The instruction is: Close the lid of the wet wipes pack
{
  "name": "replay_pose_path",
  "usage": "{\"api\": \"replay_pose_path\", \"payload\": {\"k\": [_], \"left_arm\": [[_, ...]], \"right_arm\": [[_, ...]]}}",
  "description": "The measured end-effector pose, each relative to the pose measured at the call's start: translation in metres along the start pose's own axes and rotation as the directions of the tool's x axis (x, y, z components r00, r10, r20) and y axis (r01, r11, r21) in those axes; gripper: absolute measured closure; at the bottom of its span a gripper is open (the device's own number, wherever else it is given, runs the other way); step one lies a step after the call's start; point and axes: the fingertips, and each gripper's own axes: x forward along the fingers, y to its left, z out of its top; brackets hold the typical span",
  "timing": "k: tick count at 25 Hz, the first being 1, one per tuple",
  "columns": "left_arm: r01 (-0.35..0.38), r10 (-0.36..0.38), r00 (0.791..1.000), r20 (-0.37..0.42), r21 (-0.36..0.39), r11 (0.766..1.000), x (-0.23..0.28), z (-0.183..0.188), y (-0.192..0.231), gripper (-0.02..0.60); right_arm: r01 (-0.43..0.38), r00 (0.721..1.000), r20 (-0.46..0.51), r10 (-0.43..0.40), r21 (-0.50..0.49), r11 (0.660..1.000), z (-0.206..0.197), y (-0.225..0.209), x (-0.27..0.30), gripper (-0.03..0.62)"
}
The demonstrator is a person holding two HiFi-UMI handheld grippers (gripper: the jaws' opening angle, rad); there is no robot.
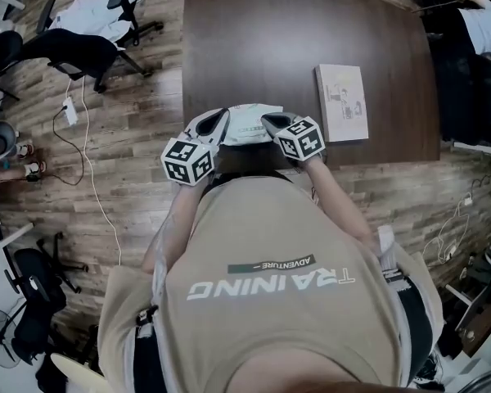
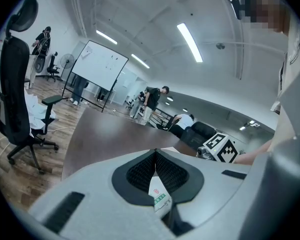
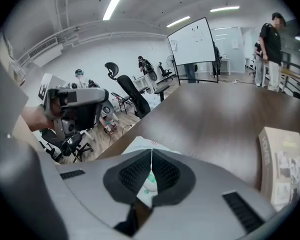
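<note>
2 grippers' [image 1: 220,119] [image 1: 271,122] fingers [image 2: 139,174] pinch wipes pack [image 1: 247,124].

Wipes pack [image 1: 250,124] between left claw [image 1: 219,119], right claw [image 1: 272,122], book [image 1: 342,102] nearby

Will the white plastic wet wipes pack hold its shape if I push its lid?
Probably floppy: the white plastic wet wipes pack looks rumpled between the left gripper and right gripper. It may slide on the smooth brown table unless pinned.

The table [image 1: 311,39] is smooth dark wood, the wipes pack [image 1: 247,125] crinkled plastic film.
</note>
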Motion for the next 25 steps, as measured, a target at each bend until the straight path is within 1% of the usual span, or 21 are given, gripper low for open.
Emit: {"api": "replay_pose_path", "payload": {"k": [7, 12, 17, 25], "left_arm": [[0.004, -0.005, 1.0, 0.015, 0.051, 0.999, 0.001, 0.018, -0.019, 0.571], [0.007, -0.009, 1.0, 0.023, 0.086, 0.996, 0.003, 0.035, -0.023, 0.571], [-0.009, 0.005, 0.999, 0.032, 0.129, 0.992, 0.006, 0.052, -0.015, 0.571], [-0.02, 0.003, 0.996, 0.089, 0.199, 0.98, 0.005, 0.093, -0.017, 0.571]], "right_arm": [[0.032, 0.995, 0.1, -0.03, -0.013, 0.999, 0.026, -0.011, -0.036, 0.579], [0.081, 0.984, 0.161, -0.076, -0.024, 0.996, 0.047, -0.029, -0.057, 0.579], [0.106, 0.965, 0.243, -0.099, -0.017, 0.994, 0.075, -0.043, -0.076, 0.579], [0.13, 0.927, 0.36, -0.107, -0.04, 0.991, 0.122, -0.048, -0.11, 0.579]]}}
